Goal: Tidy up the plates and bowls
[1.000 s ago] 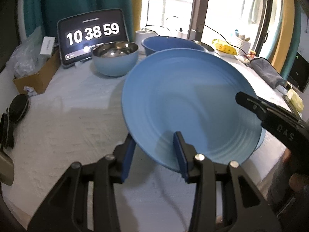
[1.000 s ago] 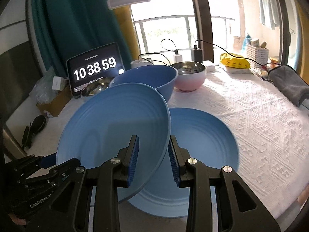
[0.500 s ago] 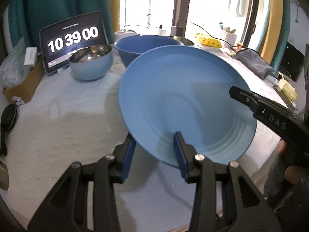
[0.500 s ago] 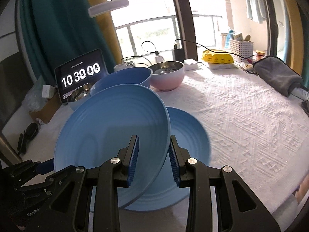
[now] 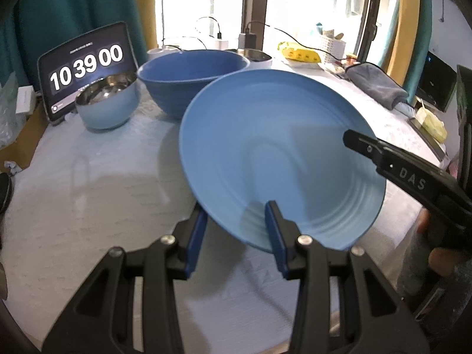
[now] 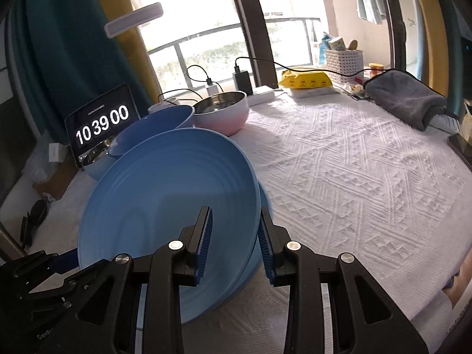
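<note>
A light blue plate [image 5: 277, 153] hangs tilted above the white tablecloth, held by both grippers. My left gripper [image 5: 236, 215] is shut on its near rim, one pad under and one on top. From the other side my right gripper [image 6: 234, 212] is shut on the same plate [image 6: 165, 194]. Just a sliver of a second blue plate [image 6: 265, 200] shows beneath it on the table. At the back stand a dark blue bowl [image 5: 191, 73], a steel-lined pale blue bowl [image 5: 106, 103] and a pink bowl [image 6: 221, 115].
A tablet clock [image 5: 85, 67] leans at the back left beside a cardboard box. Chargers and cables, a yellow packet [image 6: 303, 81], a white basket [image 6: 343, 62] and a grey towel [image 6: 404, 100] line the far and right edges. The patterned tablecloth [image 6: 354, 177] is bare on the right.
Both grippers carried the plate sideways and slightly down; it now covers nearly all of the plate on the table. The bowls and clock have shifted left in both views.
</note>
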`<state>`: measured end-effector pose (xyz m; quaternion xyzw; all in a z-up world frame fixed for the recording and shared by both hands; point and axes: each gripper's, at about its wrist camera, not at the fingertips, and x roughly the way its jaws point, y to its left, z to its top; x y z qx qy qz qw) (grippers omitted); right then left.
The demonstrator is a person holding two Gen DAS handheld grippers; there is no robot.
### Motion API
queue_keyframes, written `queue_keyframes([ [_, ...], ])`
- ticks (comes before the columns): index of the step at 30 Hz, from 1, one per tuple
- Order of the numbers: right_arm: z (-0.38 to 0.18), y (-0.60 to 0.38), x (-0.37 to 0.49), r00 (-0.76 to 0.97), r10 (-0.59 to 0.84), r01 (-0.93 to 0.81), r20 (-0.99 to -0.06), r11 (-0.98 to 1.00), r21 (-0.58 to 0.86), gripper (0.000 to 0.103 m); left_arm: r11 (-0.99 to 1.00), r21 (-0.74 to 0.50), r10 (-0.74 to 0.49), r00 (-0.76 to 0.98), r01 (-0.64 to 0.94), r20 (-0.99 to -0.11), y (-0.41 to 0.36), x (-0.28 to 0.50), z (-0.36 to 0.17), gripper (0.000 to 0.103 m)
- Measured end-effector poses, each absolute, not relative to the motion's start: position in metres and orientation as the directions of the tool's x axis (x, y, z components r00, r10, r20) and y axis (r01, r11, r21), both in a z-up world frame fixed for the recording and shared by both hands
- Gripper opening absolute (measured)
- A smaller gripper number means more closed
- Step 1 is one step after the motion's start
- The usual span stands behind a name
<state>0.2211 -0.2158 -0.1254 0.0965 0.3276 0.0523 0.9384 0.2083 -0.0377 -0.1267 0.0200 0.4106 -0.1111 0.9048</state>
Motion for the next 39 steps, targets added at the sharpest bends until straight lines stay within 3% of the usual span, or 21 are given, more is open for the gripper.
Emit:
queue_keyframes([
  [39,-0.157,-0.224,0.24,0.748,0.128,0.006,-0.651,0.98,0.199,0.033,0.987,-0.062,-0.143,0.646,0.147,-0.75,-0.028,0.224,-0.131,0.044],
])
